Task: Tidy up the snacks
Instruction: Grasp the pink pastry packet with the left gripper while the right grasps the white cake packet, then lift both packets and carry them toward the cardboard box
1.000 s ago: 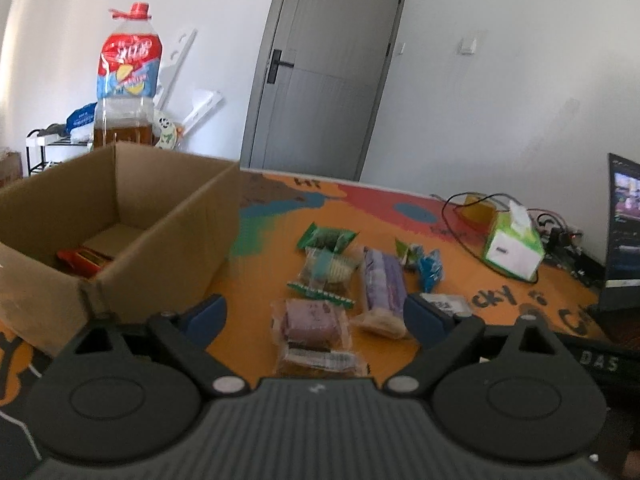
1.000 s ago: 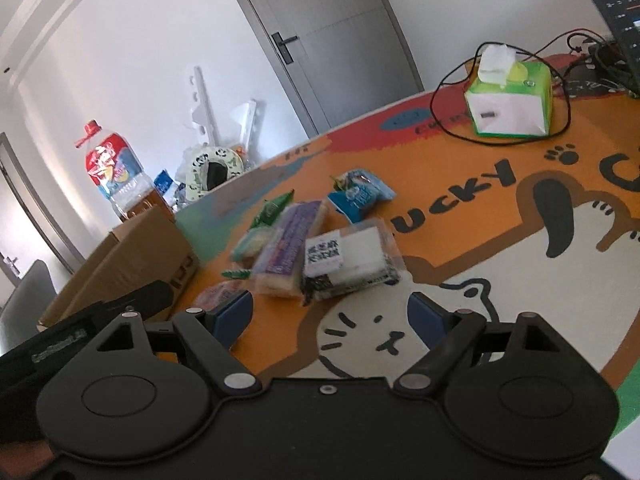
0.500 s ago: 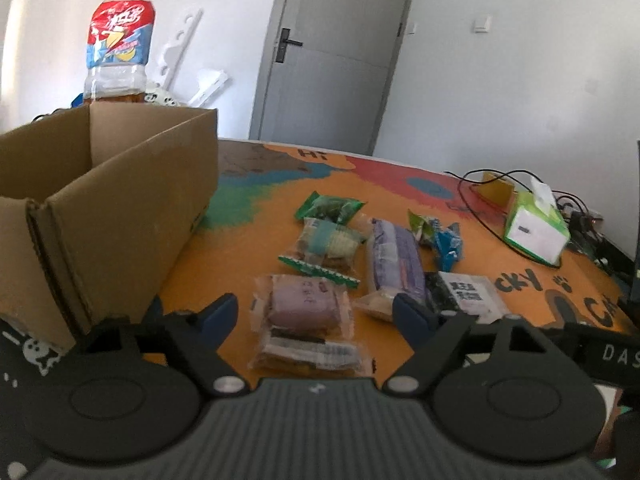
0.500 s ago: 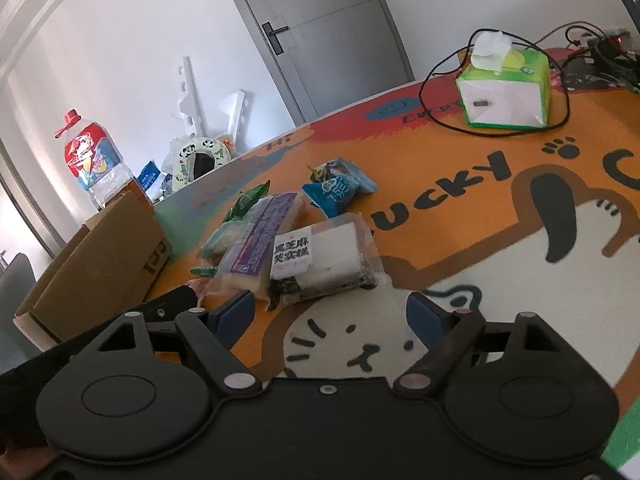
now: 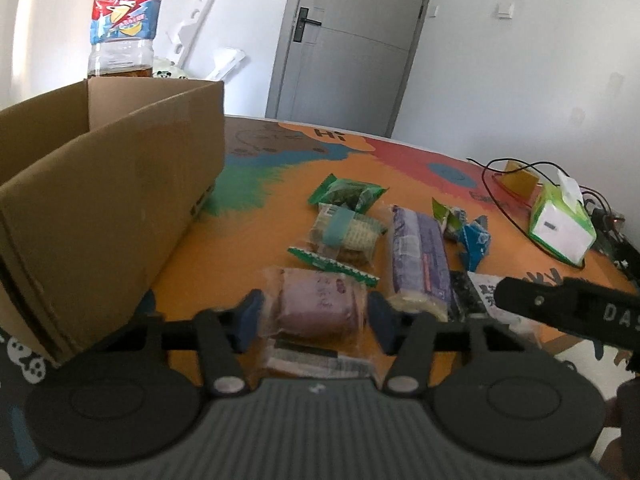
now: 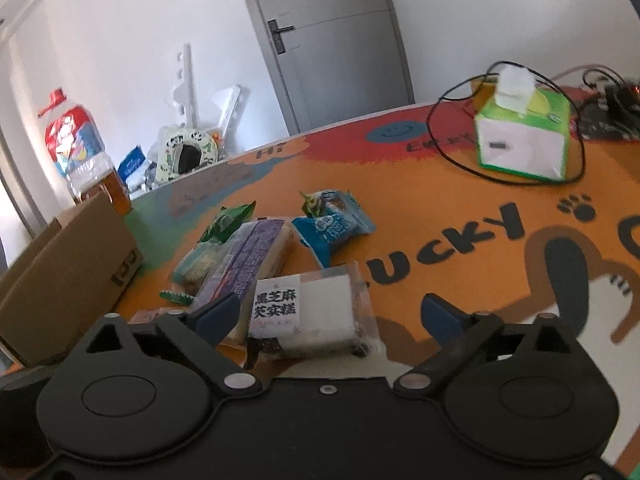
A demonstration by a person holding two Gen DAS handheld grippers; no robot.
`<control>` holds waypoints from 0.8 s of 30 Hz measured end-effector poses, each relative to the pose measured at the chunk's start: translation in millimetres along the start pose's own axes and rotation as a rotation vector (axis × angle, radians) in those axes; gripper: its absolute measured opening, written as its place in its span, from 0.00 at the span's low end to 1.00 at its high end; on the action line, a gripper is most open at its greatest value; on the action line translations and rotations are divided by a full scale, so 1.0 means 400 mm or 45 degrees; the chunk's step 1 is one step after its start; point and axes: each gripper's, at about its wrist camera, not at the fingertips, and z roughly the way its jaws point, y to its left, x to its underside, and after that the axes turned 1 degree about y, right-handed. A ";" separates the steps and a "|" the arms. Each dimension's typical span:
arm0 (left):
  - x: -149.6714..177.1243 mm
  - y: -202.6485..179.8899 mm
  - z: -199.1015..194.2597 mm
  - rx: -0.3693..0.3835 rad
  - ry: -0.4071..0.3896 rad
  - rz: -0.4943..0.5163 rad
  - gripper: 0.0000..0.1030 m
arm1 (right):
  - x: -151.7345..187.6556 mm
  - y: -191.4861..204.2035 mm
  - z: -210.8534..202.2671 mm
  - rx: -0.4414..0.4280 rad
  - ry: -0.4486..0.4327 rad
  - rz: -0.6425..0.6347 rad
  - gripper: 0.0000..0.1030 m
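Several wrapped snacks lie on the orange cartoon mat. My left gripper (image 5: 315,318) is low over the mat with its jaws closing around a pink-purple cake packet (image 5: 316,304). Its blue pads stand right at the edges of the clear wrap, and I see no squeeze. My right gripper (image 6: 332,312) has its jaws opening wide, with a white black-sesame cake packet (image 6: 316,312) lying between the fingertips, untouched. Its left finger overlaps a long purple packet (image 6: 248,264) (image 5: 420,256). An open cardboard box (image 5: 120,200) (image 6: 68,272) stands at the left.
Green packet (image 5: 346,194), teal-banded biscuit packet (image 5: 346,234) and blue packets (image 5: 472,240) (image 6: 332,228) lie farther back. A green tissue box (image 5: 560,224) (image 6: 524,144) ringed by a black cable sits far right. A big bottle (image 5: 122,28) stands behind the cardboard box.
The left gripper sank and came forward to the pink-purple cake, its jaws narrowing around it. The right gripper came closer to the white packet and its jaws widened.
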 end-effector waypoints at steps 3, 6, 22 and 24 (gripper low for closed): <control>0.001 -0.001 -0.002 0.013 0.001 0.007 0.39 | 0.000 0.011 0.025 -0.010 0.027 -0.028 0.99; 0.001 -0.003 -0.002 0.014 -0.002 0.009 0.38 | 0.004 0.021 0.052 0.000 0.061 -0.052 0.98; -0.006 0.000 -0.053 0.019 -0.037 0.017 0.36 | 0.021 0.026 -0.010 -0.041 0.017 -0.061 0.54; -0.012 -0.001 -0.066 0.019 -0.052 0.021 0.36 | 0.023 0.024 -0.024 -0.045 0.002 -0.047 0.54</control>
